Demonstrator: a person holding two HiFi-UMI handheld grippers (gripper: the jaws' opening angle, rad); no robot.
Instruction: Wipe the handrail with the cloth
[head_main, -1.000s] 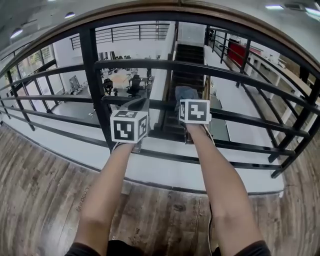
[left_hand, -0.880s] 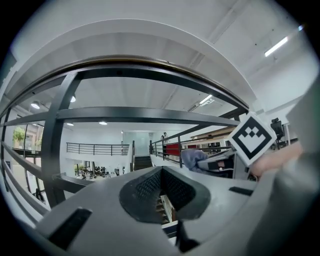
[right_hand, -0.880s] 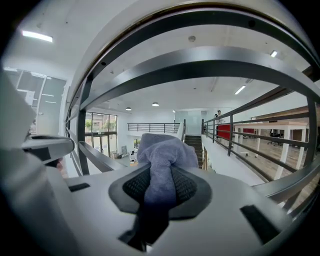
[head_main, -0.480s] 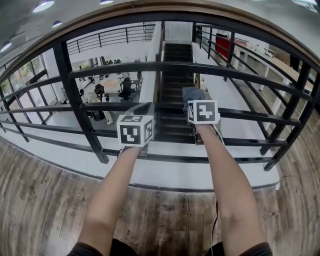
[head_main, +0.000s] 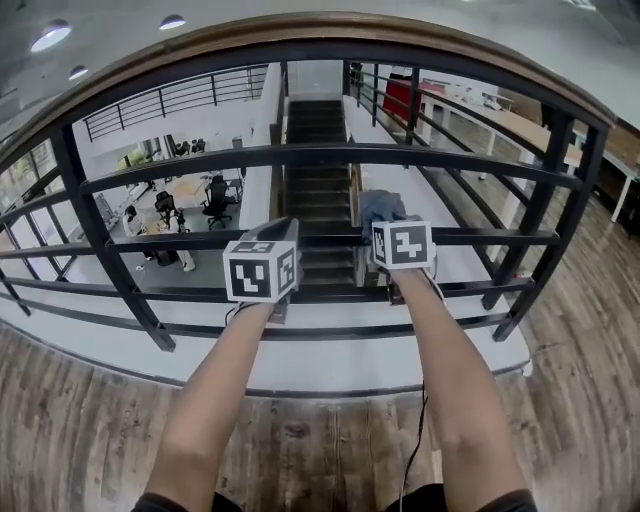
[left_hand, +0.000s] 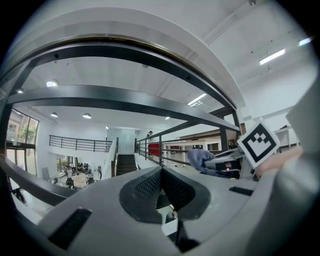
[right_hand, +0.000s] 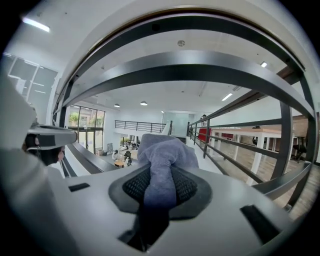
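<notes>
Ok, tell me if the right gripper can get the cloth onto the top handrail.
Probably yes: the right gripper, jaws shut on the cloth, hangs near the middle bars, and nothing shows blocking the way up to the handrail.

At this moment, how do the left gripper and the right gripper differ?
The left gripper has its jaws together with nothing between them; the right gripper clamps a blue-grey cloth. In the head view the left gripper sits lower in frame than the right gripper. Both are held out toward the black metal railing.

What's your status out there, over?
Left gripper shut, empty. Right gripper shut on cloth. Cloth at middle bars, below wooden handrail.
</notes>
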